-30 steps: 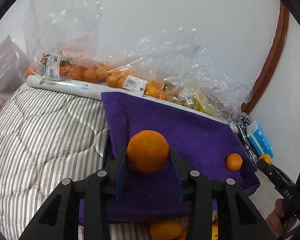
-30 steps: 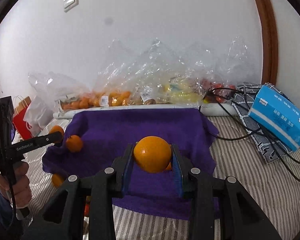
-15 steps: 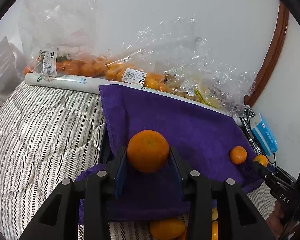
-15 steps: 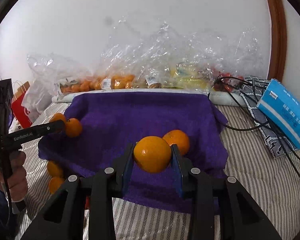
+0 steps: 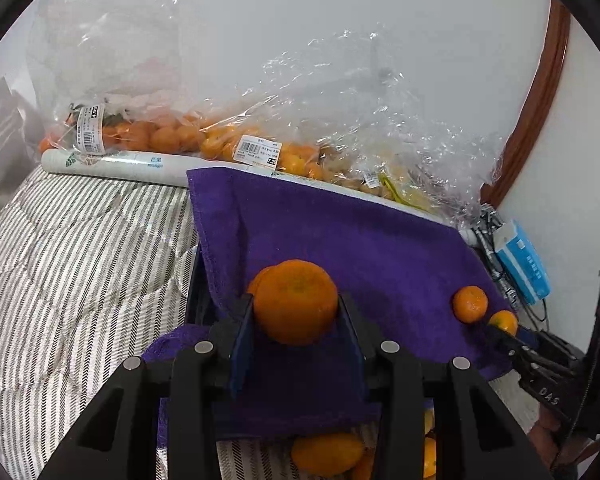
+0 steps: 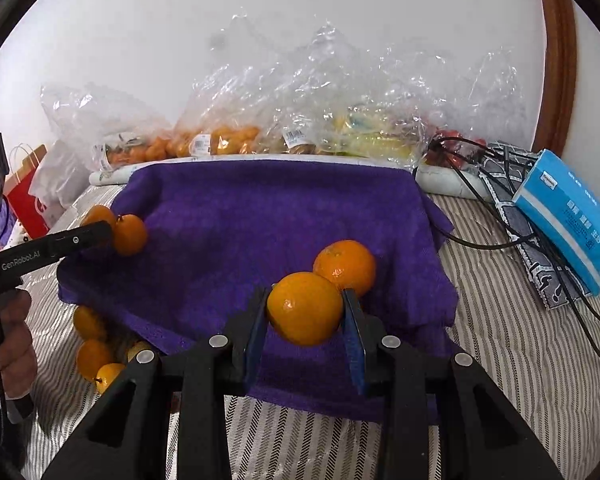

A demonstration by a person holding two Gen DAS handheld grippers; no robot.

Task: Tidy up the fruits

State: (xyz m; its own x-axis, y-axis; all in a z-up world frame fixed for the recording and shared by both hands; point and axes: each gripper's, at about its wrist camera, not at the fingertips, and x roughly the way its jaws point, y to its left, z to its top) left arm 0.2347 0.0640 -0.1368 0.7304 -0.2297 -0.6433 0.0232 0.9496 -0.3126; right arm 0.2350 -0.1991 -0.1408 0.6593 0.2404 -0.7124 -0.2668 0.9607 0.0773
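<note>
Currently my left tongs are clamped on one orange, right tongs clamped on another orange, both over the purple towel on the bed. Third orange lies just beyond my right one.

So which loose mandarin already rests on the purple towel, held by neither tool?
The round orange mandarin just behind the right tool, lying free on the purple towel.
</note>
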